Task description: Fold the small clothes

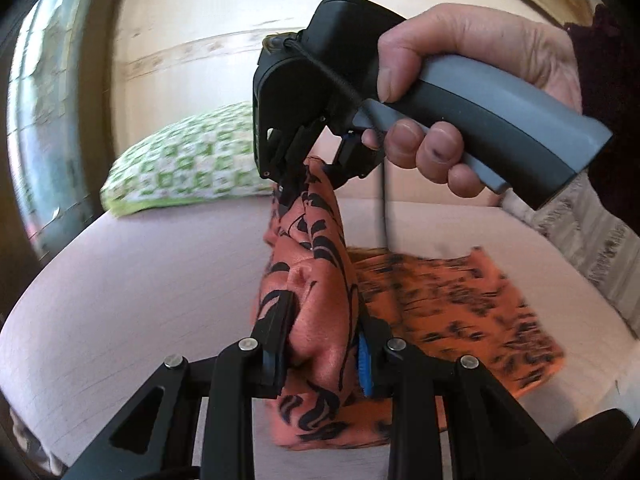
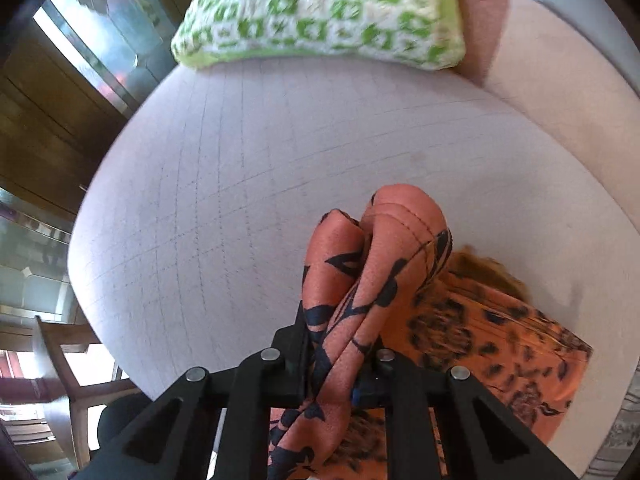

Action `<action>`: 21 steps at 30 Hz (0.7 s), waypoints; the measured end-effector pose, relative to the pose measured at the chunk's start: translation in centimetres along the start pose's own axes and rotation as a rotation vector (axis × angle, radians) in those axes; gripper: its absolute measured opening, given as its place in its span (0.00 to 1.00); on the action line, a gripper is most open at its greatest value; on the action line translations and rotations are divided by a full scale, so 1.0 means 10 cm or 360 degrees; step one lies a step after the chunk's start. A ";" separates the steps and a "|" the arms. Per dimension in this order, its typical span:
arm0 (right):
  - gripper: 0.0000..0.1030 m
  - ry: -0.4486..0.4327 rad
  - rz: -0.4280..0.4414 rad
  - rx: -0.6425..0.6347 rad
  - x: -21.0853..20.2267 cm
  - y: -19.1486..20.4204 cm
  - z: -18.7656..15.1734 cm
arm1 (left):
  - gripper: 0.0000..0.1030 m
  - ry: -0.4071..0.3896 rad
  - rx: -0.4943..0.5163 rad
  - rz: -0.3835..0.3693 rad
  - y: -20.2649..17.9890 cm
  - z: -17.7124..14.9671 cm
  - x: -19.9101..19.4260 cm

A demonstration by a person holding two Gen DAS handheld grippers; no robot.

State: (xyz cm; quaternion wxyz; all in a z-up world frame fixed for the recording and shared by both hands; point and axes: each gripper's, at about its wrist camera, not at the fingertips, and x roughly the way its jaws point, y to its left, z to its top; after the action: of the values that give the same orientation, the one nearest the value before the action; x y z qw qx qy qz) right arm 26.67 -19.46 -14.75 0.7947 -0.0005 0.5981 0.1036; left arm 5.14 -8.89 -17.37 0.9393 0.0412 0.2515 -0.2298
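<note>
Here the orange patterned garment (image 1: 320,312) hangs bunched above the bed (image 1: 120,300), pinched by the left gripper (image 1: 320,344) and, higher up, the right gripper (image 1: 304,184). Its tail drags near the bed's right edge; lifting unevenly could twist the fold. No containers are visible.

Pale pink bed (image 2: 248,168), green-checked pillow (image 2: 320,12), window (image 1: 44,128), daylight

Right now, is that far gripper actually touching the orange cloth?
Touching: the left wrist view shows the right gripper pinching the orange cloth.
</note>
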 end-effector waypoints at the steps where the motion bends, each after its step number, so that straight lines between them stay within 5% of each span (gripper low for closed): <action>1: 0.15 -0.0016 -0.0005 0.0016 -0.08 -0.13 -0.04 | 0.27 -0.0006 0.0041 -0.0034 -0.15 0.06 0.01; 9: 0.15 -0.0116 0.0031 0.0262 -0.51 -1.51 -0.58 | 0.27 0.0001 0.0268 -0.0250 -1.25 0.20 0.20; 21: 0.15 -0.0206 0.0302 0.0647 0.20 -2.99 -1.27 | 0.29 0.0234 0.0514 -0.0357 -2.28 -0.15 0.90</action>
State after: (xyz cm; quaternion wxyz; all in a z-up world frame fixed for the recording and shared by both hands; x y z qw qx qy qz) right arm 20.07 -49.98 -23.93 0.8018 0.2225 0.5519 0.0551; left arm 1.07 -32.61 -22.19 0.8682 0.1796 0.2822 -0.3665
